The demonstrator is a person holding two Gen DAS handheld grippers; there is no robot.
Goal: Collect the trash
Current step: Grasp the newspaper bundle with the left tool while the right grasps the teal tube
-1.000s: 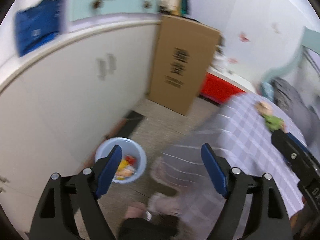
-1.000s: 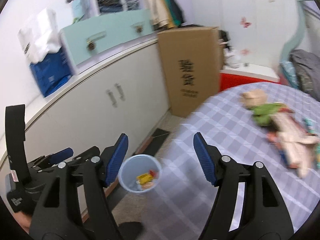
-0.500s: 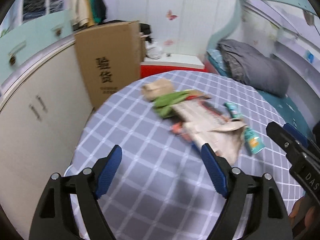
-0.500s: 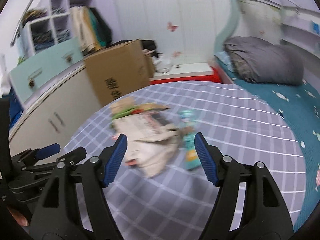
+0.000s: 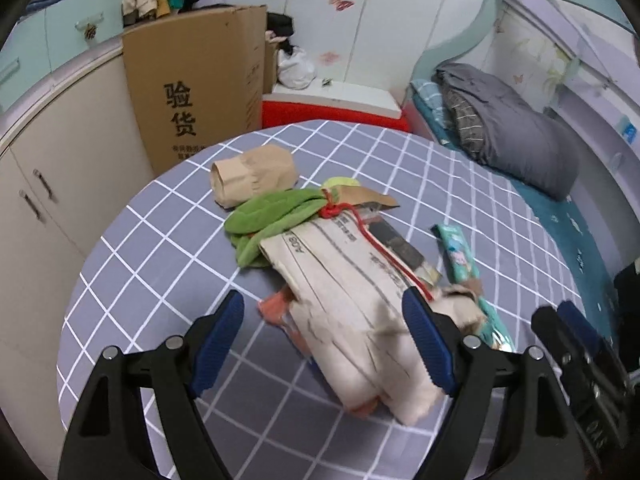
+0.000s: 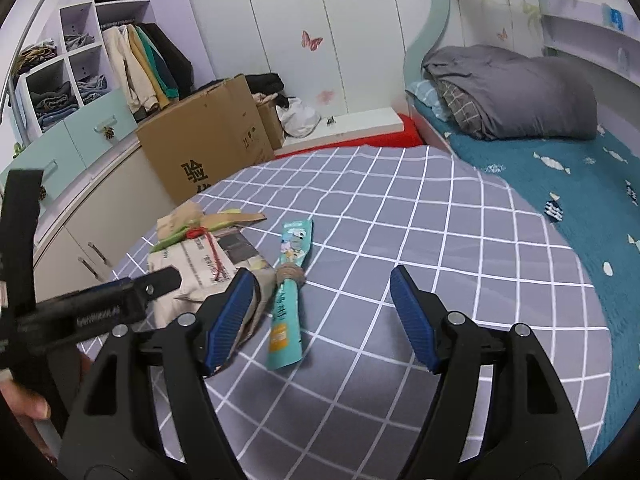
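- While both my tongs hang spread and empty above the counter, the trash sits heaped ahead of them: a folded paper bag with a red string across it, a green cloth tucked at its far end, a brown paper roll behind, and a teal wrapper beside the heap.
- My left tongs straddle the near end of the paper bag without pressing it; if I clamp there, I judge the limp paper may fold and let the orange scraps under it slide out.
- The string could snag a pad and drag the cloth along, scattering the heap.
- My right tongs stand over bare gridded cloth, with the teal wrapper just beside the left pad; the wrapper lies flat, so a pinch may skid over it or bunch the tablecloth instead.
- My two tongs are near each other, and reaching into the same heap risks a collision.
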